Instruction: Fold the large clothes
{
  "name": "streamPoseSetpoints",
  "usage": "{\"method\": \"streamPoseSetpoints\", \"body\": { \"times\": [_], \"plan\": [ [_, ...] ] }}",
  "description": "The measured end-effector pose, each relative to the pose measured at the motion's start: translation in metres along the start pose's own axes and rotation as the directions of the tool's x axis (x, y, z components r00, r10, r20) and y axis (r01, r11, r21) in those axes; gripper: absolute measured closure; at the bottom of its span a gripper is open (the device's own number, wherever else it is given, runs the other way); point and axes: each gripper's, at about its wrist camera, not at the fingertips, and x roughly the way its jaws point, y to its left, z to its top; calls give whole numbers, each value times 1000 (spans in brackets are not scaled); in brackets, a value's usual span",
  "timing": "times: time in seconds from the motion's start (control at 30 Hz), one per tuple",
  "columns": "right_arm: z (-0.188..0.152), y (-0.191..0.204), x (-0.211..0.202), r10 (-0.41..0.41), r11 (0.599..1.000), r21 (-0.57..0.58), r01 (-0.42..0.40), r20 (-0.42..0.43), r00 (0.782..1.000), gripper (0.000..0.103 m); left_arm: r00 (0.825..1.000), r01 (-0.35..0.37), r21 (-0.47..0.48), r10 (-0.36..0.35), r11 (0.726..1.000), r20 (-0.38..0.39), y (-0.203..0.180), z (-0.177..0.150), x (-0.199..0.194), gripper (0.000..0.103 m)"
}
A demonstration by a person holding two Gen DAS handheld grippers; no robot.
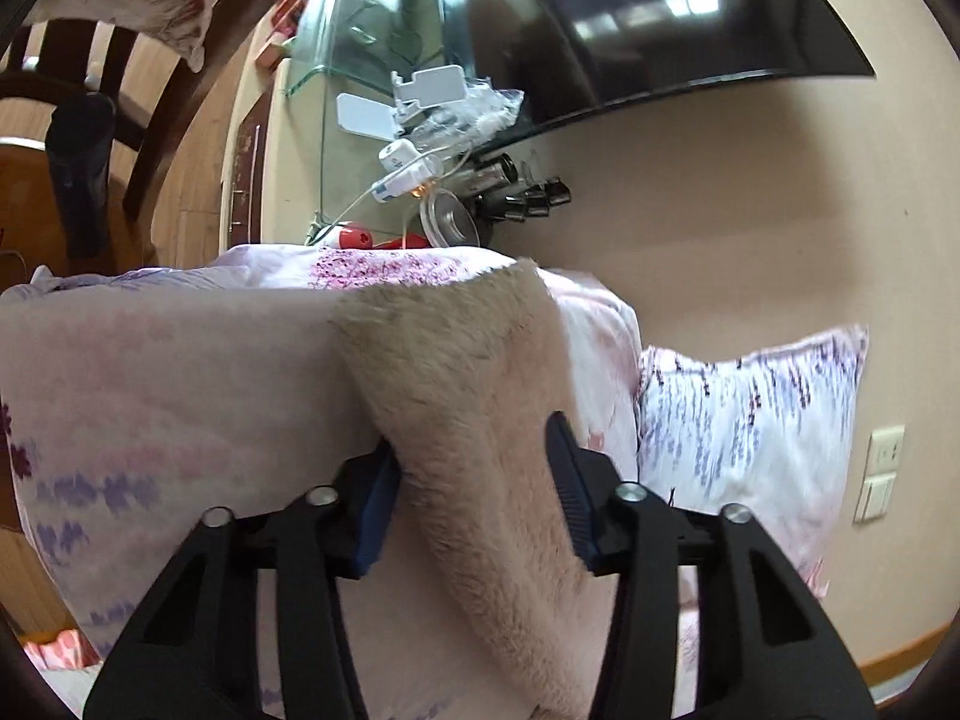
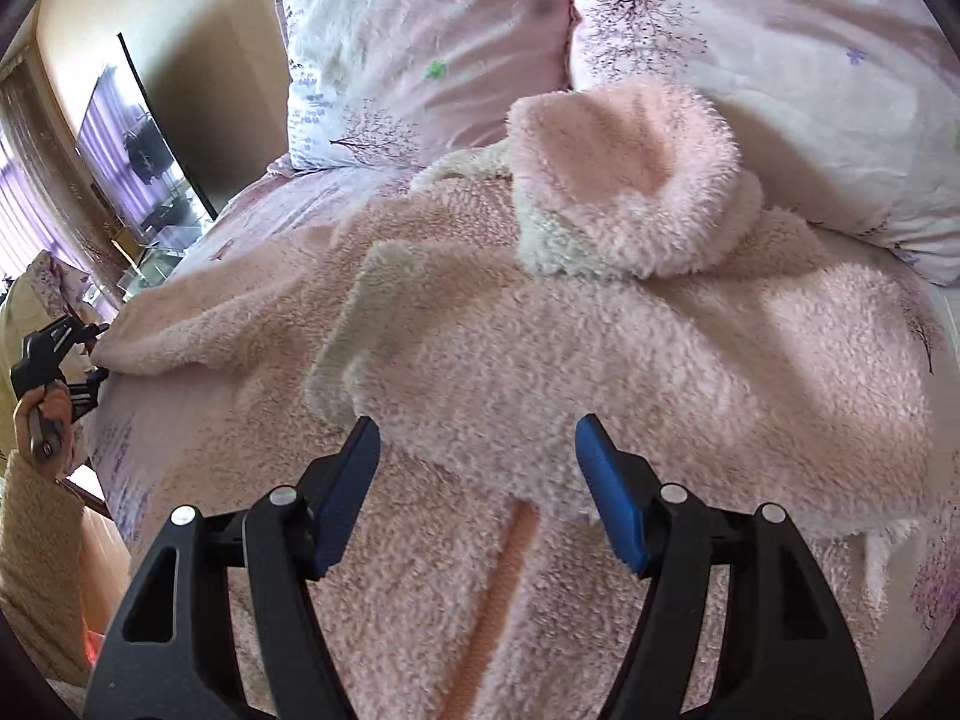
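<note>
A fluffy pink fleece hooded garment [image 2: 540,360] lies spread on the bed, with its hood [image 2: 630,180] bunched toward the pillows and a peach zip [image 2: 510,564] running down the front. My right gripper [image 2: 480,450] hovers just over the garment's middle, open, with nothing pinched. At the bed's left edge a corner of the garment [image 1: 468,360] hangs over the side. My left gripper [image 1: 471,435] has its blue pads [image 1: 378,492] pressed on both sides of that thick fleece. The right wrist view shows the left gripper [image 2: 99,353] small at the far left, held by a hand [image 2: 42,414].
Two floral pillows [image 2: 420,48] [image 2: 780,60] lie at the head of the bed. Another floral pillow [image 1: 750,420] leans by the wall near a wall switch [image 1: 882,474]. A dark TV [image 1: 660,18] and a glass stand [image 1: 360,30] with small clutter are beyond the bed.
</note>
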Motion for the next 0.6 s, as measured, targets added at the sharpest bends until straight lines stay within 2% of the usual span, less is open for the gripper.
{"method": "streamPoseSetpoints", "body": {
  "times": [0.03, 0.07, 0.1, 0.2, 0.33, 0.47, 0.6],
  "plan": [
    [-1, -1, 0, -2, 1000, 0, 2, -1, 1000, 35, 1000, -1, -3, 1, 1000, 3, 0, 2, 1, 77],
    [-1, -3, 0, -4, 1000, 2, 4, -3, 1000, 35, 1000, 0, -4, 0, 1000, 10, 0, 3, 0, 83],
    [-2, -4, 1, -5, 1000, 5, 5, -6, 1000, 35, 1000, 5, -2, -5, 1000, 14, -1, 4, 0, 93],
    [-4, -8, -2, -1, 1000, 9, 1, -3, 1000, 35, 999, 30, 29, -31, 999, 35, -11, 7, -7, 95],
    [-6, -15, -13, -8, 1000, 12, 8, 27, 1000, 35, 994, 93, 174, -102, 980, 44, -55, -7, -19, 96],
    [-9, -25, -26, -22, 999, 25, 20, 62, 998, 35, 975, 219, 312, -221, 925, -29, -110, -43, -30, 96],
    [-12, -38, -41, -37, 998, 51, 32, 96, 995, 35, 935, 354, 425, -314, 833, -164, -165, -97, -35, 96]
  ]
}}
